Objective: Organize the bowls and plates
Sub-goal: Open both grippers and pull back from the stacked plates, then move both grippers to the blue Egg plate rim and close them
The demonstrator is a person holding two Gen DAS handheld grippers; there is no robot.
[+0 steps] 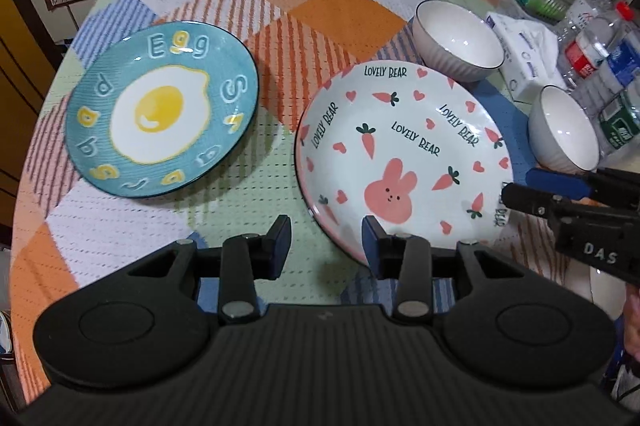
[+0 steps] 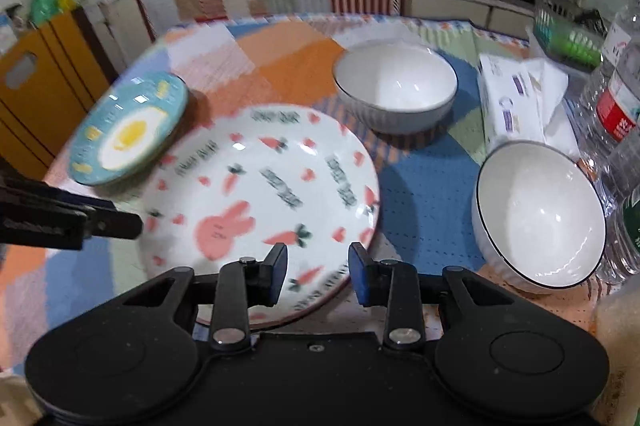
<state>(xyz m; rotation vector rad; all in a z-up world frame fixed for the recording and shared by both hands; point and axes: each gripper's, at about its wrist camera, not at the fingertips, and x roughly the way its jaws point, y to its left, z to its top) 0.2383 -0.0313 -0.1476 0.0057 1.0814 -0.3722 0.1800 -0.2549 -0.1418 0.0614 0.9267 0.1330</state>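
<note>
Two plates lie flat on the checked tablecloth: a teal egg plate (image 1: 160, 110) (image 2: 128, 134) at the left and a white rabbit-and-carrot plate (image 1: 404, 154) (image 2: 260, 194) in the middle. Right of them stand two white ribbed bowls, a far one (image 1: 456, 38) (image 2: 394, 86) and a near one (image 1: 564, 130) (image 2: 540, 214). My left gripper (image 1: 326, 234) (image 2: 128, 222) hovers open over the cloth at the rabbit plate's near left rim. My right gripper (image 2: 318, 262) (image 1: 520, 186) hovers open above that plate's near right rim. Nothing is held by either one.
A tissue pack (image 1: 524, 54) (image 2: 516, 98) and several plastic water bottles (image 1: 600, 58) (image 2: 616, 106) crowd the table's right side behind the bowls. A green-lined basket (image 2: 568, 30) sits at the far right. The round table's edge curves close behind the egg plate.
</note>
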